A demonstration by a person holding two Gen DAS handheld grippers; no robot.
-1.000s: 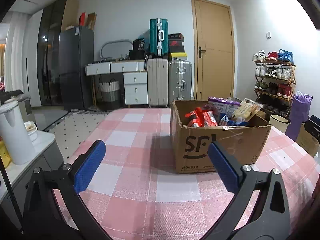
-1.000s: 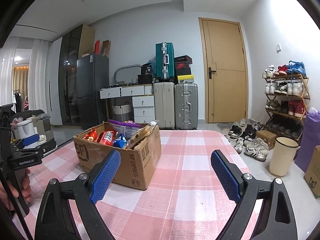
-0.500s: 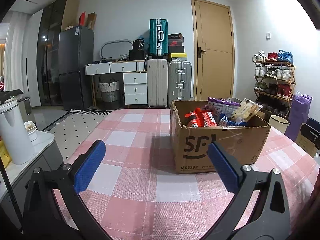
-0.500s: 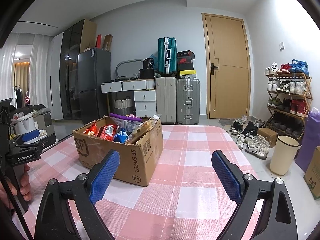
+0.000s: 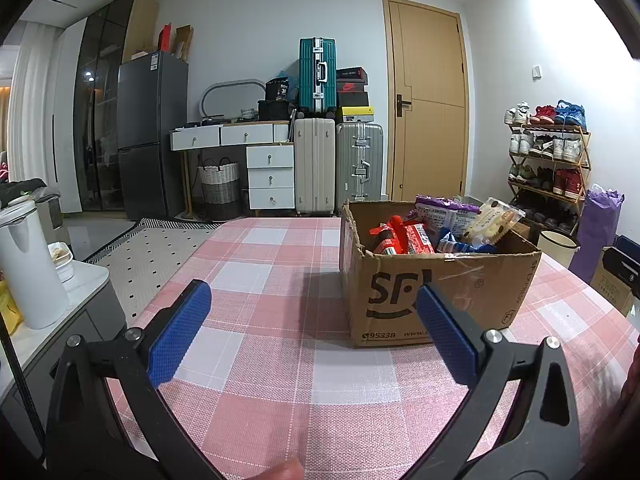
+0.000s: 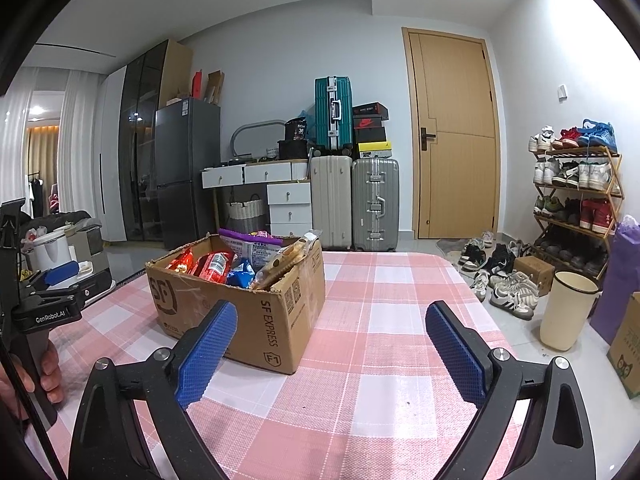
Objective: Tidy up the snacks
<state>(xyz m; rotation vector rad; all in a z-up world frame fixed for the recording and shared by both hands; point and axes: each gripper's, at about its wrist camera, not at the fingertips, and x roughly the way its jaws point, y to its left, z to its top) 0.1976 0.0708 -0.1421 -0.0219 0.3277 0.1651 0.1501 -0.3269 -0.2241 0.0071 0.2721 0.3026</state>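
Box (image 5: 436, 280) of snacks is being carried by the checked worktop (image 5: 280, 340); it is standing upright, top flaps gone, packets heaped inside.

Left tongs (image 5: 312, 328) are being held wide apart, nothing between the pads; the box is sitting just beyond the right-hand pad. Right tongs (image 6: 332, 344) are likewise being held apart and empty, with the box beyond their left-hand pad.

Inside the box: red packets (image 5: 400, 236) toward its near-left corner, a blue packet (image 5: 452, 245) at the middle, a purple bag (image 5: 444, 212) against the far wall, a clear pale biscuit pack (image 5: 492, 222) leaning on the right wall and poking above the rim.

Handling, as judged: the packets are being taken as light, soft, crinkly film, slippery under the pads and prone to sliding. Contents are probably crushable, so a gentle squeeze is being advised. Hold is best taken at a sealed end or crimped edge, not across the belly. The biscuit pack is being rated easiest, its upper end being clear of the rim.
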